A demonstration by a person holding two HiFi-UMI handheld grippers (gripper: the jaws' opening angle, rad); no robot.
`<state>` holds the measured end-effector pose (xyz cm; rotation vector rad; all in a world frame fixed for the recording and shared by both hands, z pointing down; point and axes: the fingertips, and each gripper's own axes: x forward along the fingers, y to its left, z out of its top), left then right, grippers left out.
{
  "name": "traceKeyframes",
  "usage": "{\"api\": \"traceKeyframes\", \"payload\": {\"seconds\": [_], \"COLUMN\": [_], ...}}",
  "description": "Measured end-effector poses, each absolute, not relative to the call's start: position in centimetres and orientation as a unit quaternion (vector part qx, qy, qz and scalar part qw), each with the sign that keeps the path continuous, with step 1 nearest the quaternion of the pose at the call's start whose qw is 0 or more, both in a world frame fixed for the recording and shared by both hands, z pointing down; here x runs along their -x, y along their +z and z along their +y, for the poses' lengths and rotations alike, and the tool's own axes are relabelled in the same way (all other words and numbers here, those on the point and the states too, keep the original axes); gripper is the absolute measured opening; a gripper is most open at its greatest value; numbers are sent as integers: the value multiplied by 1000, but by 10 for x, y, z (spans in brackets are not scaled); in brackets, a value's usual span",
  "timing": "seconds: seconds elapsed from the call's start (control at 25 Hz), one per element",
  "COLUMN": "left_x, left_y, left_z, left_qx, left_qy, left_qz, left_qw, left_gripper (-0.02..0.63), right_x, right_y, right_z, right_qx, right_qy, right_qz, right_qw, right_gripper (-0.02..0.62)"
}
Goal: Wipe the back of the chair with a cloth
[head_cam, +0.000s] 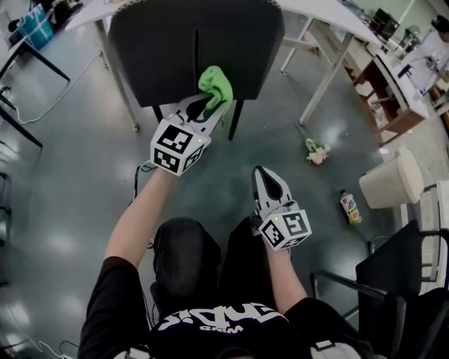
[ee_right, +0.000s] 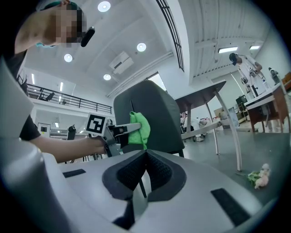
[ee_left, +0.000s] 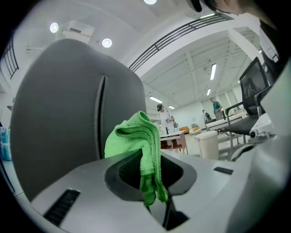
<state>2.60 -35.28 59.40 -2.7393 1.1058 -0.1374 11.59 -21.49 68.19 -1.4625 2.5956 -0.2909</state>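
A dark grey chair back (head_cam: pixel 189 45) stands in front of me, its vertical seam (ee_left: pixel 100 113) close in the left gripper view. My left gripper (head_cam: pixel 210 105) is shut on a bright green cloth (head_cam: pixel 216 84), which is bunched against the lower right part of the chair back. The cloth (ee_left: pixel 136 141) hangs down between the jaws. My right gripper (head_cam: pixel 265 177) is lower and nearer me, shut with nothing in it, clear of the chair. The right gripper view shows the chair (ee_right: pixel 145 118) and cloth (ee_right: pixel 138 129) ahead.
A white table (head_cam: pixel 330 21) with angled legs stands behind and right of the chair. On the grey floor lie a small flower bunch (head_cam: pixel 316 151) and a bottle (head_cam: pixel 351 207). A cream bin (head_cam: pixel 393 179) and a black chair (head_cam: pixel 393 280) are at right.
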Motion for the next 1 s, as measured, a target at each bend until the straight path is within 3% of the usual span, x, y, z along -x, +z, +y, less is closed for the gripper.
{"api": "traceKeyframes", "payload": {"seconds": [0.64,1.0], "left_x": [185,226], "left_y": [626,661], "left_z": [-336,-354], "left_qx": [838,810], "left_qy": [-69,-97], "left_qz": [536,575], "left_qw": [70,62], "left_gripper": [66,66], "right_x": [-95,-91], "right_y": [686,685], "right_z": [-219,-223], "right_qx": [460,457], "right_qy": [-101,-103], "right_qz": [880,881], "right_qw": [69,66], "right_gripper": [-3,-3]}}
